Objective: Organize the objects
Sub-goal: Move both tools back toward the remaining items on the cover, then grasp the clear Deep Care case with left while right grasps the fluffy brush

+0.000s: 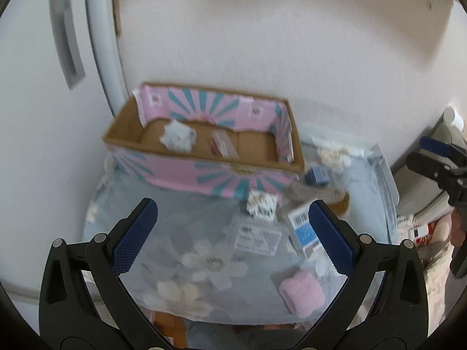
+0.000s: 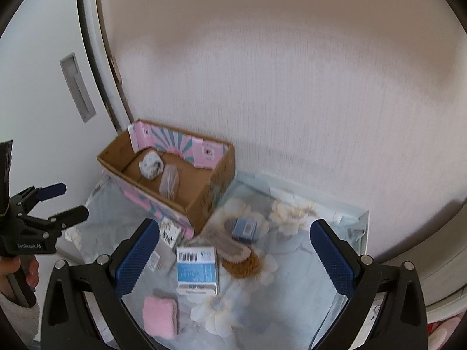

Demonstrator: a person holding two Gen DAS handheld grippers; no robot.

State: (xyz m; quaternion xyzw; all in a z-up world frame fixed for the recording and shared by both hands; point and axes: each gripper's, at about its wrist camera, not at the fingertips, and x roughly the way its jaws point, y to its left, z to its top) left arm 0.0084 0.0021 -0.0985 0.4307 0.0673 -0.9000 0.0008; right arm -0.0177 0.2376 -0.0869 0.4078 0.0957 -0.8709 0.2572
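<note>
An open cardboard box point(image 1: 181, 172) point(image 2: 204, 201) with pink and teal print stands at the back left of a floral cloth point(image 1: 175, 218). Inside lie a crumpled white item point(image 1: 178, 135) point(image 2: 150, 162) and a clear packet point(image 1: 223, 145) point(image 2: 169, 183). On the cloth lie a blue-white carton point(image 1: 303, 230) point(image 2: 197, 268), a pink sponge point(image 1: 302, 293) point(image 2: 160, 316), a small blue box point(image 1: 316, 175) point(image 2: 244, 229), a brush point(image 2: 236, 256), a small patterned box point(image 1: 261, 204) point(image 2: 170, 232) and a flat clear packet point(image 1: 256, 237). My left gripper point(image 1: 233, 233) point(image 2: 67, 202) hovers open and holds nothing. My right gripper point(image 2: 235, 259) point(image 1: 426, 156) is open above the carton.
A pale wall rises right behind the box and cloth. A white door with a recessed handle point(image 1: 62, 32) point(image 2: 77, 87) stands to the left. Clutter point(image 1: 423, 227) sits past the cloth's right edge. A hand point(image 2: 17, 265) holds the left gripper's handle.
</note>
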